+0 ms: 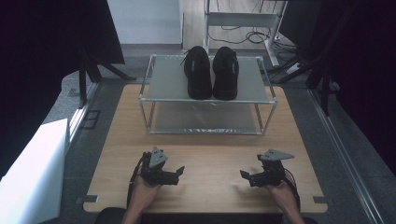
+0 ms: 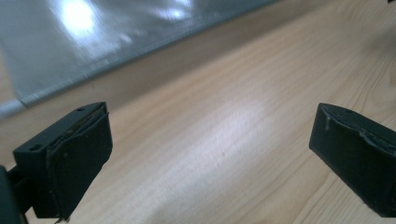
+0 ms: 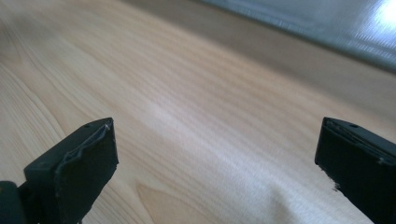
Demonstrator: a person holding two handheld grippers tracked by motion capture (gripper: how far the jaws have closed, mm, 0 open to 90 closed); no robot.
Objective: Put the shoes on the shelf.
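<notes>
Both grippers — left gripper [image 1: 179, 171], right gripper [image 1: 244, 176] — are idling spread, empty, lower frame; shoes [image 1: 211, 72] are sitting upper center on rack [image 1: 173, 84] — approach level, 1 shoe each.

rack: two-shelf metal frame [image 1: 208, 99] | behind: white frame, cables [image 1: 243, 19] | left: white panel [image 1: 32, 172]

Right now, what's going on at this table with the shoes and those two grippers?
A person sits at the wooden table holding a gripper in each hand. The left gripper and the right gripper are both low over the near part of the table, open and holding nothing, their fingers pointing toward each other. A pair of black shoes stands side by side on the top shelf of a small metal rack at the far side, untouched.
</notes>
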